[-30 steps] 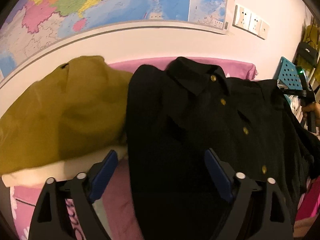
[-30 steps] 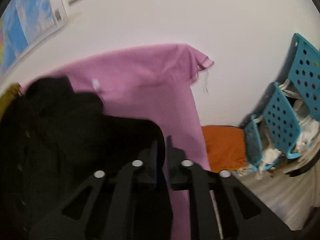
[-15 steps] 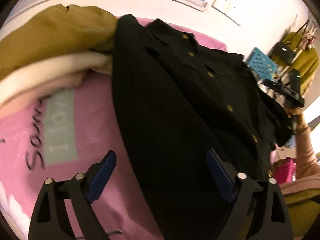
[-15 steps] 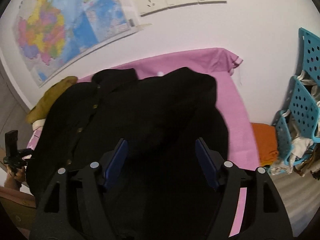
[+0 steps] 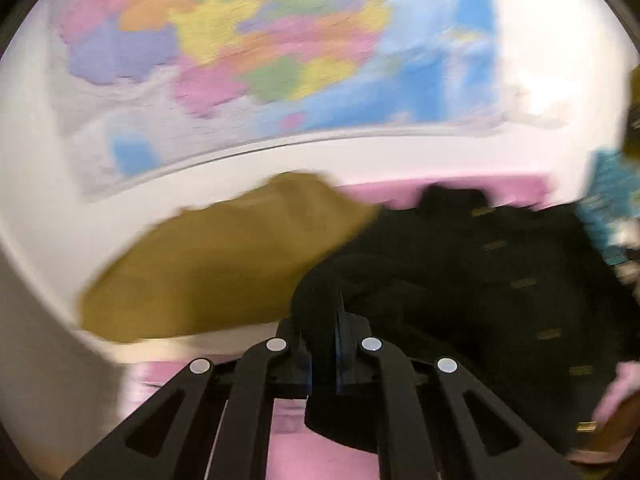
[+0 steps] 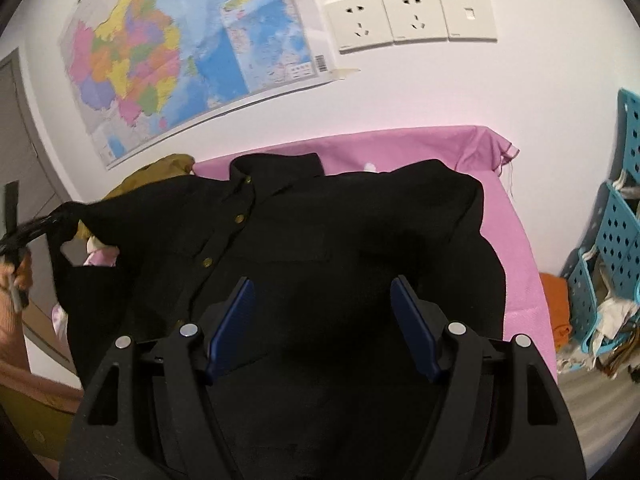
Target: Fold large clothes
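A black button-up shirt (image 6: 340, 248) with gold buttons lies face up on a pink cloth (image 6: 400, 148), collar toward the wall. My right gripper (image 6: 322, 322) is open and empty just above the shirt's lower front. My left gripper (image 5: 334, 320) is shut on a fold of the shirt's left sleeve side (image 5: 320, 292) and lifts it; it also shows at the left of the right wrist view (image 6: 60, 216), pulling the fabric up and out. The left wrist view is motion-blurred.
A mustard-yellow garment (image 5: 224, 264) lies left of the shirt on a pale garment (image 5: 200, 340). A wall map (image 6: 180, 60) and sockets (image 6: 412, 20) are behind. Blue perforated crates (image 6: 612, 248) and an orange cloth (image 6: 556, 304) stand at the right.
My left gripper has closed on the shirt's left side and lifted it, tilting up toward the wall. My right gripper, shut one second ago, stays open over the shirt.
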{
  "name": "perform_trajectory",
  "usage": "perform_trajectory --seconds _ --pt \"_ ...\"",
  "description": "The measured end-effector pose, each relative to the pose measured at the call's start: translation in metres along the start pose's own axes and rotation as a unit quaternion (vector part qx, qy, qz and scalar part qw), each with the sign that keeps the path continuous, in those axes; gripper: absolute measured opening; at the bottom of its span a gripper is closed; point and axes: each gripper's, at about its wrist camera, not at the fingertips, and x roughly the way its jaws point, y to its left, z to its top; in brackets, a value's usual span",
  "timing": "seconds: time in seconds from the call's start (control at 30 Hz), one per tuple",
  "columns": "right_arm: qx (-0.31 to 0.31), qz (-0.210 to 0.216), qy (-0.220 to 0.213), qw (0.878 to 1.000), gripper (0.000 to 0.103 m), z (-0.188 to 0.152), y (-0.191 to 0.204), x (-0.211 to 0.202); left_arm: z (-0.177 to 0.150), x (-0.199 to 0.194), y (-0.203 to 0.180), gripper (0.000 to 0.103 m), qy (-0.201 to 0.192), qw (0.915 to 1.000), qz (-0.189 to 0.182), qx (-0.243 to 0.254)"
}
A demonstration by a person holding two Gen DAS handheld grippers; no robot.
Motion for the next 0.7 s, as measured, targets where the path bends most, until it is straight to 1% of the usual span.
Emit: perform_trajectory --seconds 0.03,0.07,0.1,0.13,0.17,0.2,0.23,0.27,0.3,0.33,0.37,0.4,0.43,0.5,0.53,0.57,0.6,0.63,0.67,0.7 --pt "-0.002 -0.002 0.002 1.0 0.07 -0.002 0.001 0.0 -0.003 0.011 0.0 0.009 0.016 0.9986 0.048 0.016" --pt "-0.006 -0.001 0.007 1.0 0.07 -0.004 0.002 -0.001 -0.01 0.028 -0.003 0.011 0.042 0.9928 0.106 0.035" --pt "-0.005 -0.002 0.008 1.0 0.07 -0.007 0.003 -0.001 -0.017 0.041 -0.006 0.016 0.063 0.9881 0.133 0.045" --pt "-0.005 -0.003 0.01 1.0 0.07 -0.009 0.003 -0.002 -0.025 0.053 -0.007 0.021 0.083 0.9832 0.153 0.054" --pt "-0.006 -0.005 0.013 1.0 0.07 -0.012 0.004 -0.004 -0.037 0.067 -0.011 0.03 0.103 0.9761 0.181 0.062" --pt "-0.006 -0.007 0.013 1.0 0.07 -0.015 0.005 -0.007 -0.041 0.072 -0.011 0.034 0.107 0.9746 0.187 0.06" --pt "-0.01 -0.008 0.015 1.0 0.071 -0.018 0.007 -0.01 -0.046 0.073 -0.01 0.034 0.108 0.9756 0.185 0.049" --pt "-0.018 -0.01 0.016 1.0 0.073 -0.022 0.01 -0.015 -0.05 0.067 -0.007 0.04 0.103 0.9826 0.153 0.022" --pt "-0.024 -0.016 0.017 0.999 0.079 -0.025 0.011 -0.019 -0.052 0.058 -0.004 0.051 0.09 0.9898 0.11 -0.001" --pt "-0.032 -0.03 0.018 0.999 0.084 -0.031 0.012 -0.025 -0.052 0.048 -0.002 0.055 0.07 0.996 0.05 -0.024" --pt "-0.037 -0.044 0.017 0.998 0.086 -0.035 0.011 -0.029 -0.054 0.032 0.001 0.064 0.04 0.9981 -0.021 -0.043" --pt "-0.04 -0.056 0.016 0.998 0.089 -0.039 0.009 -0.034 -0.056 0.019 -0.001 0.069 0.02 0.9971 -0.057 -0.047" --pt "-0.039 -0.066 0.019 0.997 0.094 -0.044 0.005 -0.038 -0.057 0.01 -0.003 0.071 0.007 0.9965 -0.073 -0.042" --pt "-0.024 -0.075 0.037 0.996 0.095 -0.057 -0.006 -0.04 -0.062 -0.007 -0.015 0.073 -0.014 0.9934 -0.113 -0.017" --pt "-0.012 -0.078 0.052 0.996 0.095 -0.065 -0.014 -0.038 -0.066 -0.012 -0.021 0.073 -0.019 0.9901 -0.139 -0.009" --pt "-0.005 -0.078 0.062 0.995 0.094 -0.07 -0.019 -0.036 -0.067 -0.012 -0.028 0.075 -0.02 0.9876 -0.156 -0.004" --pt "-0.003 -0.079 0.071 0.994 0.084 -0.076 -0.024 -0.034 -0.071 -0.013 -0.035 0.078 -0.018 0.9846 -0.174 0.001" --pt "0.001 -0.074 0.073 0.995 0.051 -0.078 -0.027 -0.034 -0.076 -0.013 -0.042 0.079 -0.012 0.9823 -0.187 0.007" --pt "0.014 -0.067 0.078 0.995 0.032 -0.078 -0.036 -0.033 -0.083 -0.012 -0.053 0.079 -0.007 0.9807 -0.195 0.011" --pt "0.021 -0.074 0.078 0.994 0.012 -0.075 -0.043 -0.035 -0.087 -0.01 -0.056 0.079 0.001 0.9788 -0.205 0.012"
